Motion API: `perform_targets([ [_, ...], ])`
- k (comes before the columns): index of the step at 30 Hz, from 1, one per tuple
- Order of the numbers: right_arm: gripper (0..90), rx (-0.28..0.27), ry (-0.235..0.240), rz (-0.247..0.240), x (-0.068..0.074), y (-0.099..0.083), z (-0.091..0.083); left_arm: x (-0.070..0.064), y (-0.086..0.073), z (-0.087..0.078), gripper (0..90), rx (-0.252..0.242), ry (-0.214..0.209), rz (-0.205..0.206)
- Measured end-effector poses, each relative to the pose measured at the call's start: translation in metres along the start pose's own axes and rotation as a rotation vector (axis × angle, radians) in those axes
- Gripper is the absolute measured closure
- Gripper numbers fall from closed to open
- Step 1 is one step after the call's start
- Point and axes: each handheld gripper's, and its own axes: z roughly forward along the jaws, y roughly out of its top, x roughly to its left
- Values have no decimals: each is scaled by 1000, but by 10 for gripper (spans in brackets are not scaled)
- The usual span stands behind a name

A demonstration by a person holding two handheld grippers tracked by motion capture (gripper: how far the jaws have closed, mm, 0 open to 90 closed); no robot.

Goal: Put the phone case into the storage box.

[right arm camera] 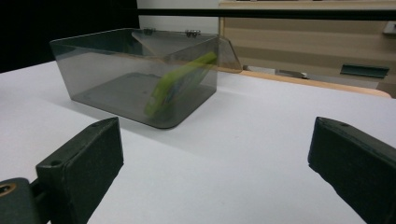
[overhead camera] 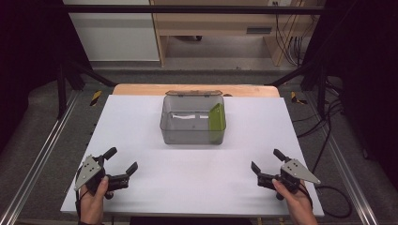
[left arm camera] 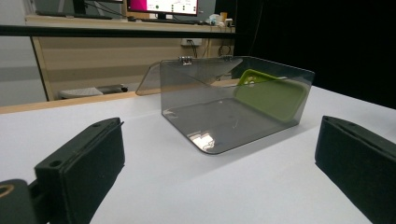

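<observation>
The box sits at twelve o'clock, lid back, a green case leaning inside (right wall). The left gripper and right gripper wait spread, probably ready to reach.

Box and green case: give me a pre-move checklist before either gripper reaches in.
1. Lid open: the box has its lid swung back behind the far rim. Ok.
2. Case reachable: the green case leans tilted against the box's right wall, upper edge near the rim. Ok.
3. Left gripper ready: jaws wide open, nothing between them, resting near the front left of the table. Ok.
4. Right gripper ready: jaws wide open, nothing held, near the front right. Ok.
5. Path to the box: bare table between both grippers and the box. Ok.
6. Room for a jaw between case and wall: cannot tell.
</observation>
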Motion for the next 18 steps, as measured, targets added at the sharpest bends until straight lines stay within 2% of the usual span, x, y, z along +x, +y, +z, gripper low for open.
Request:
perform_targets([
  [5, 34, -2, 17, 9, 3, -1, 7, -1, -1, 1, 12, -5, -6, -10],
  [9, 34, -2, 26, 6, 4, 1, 13, -1, -1, 0, 12, -28, -17, -57],
  [18, 36, 0, 46, 7, 11, 8, 30, -3, -1, 1, 12, -36, -5, -54],
])
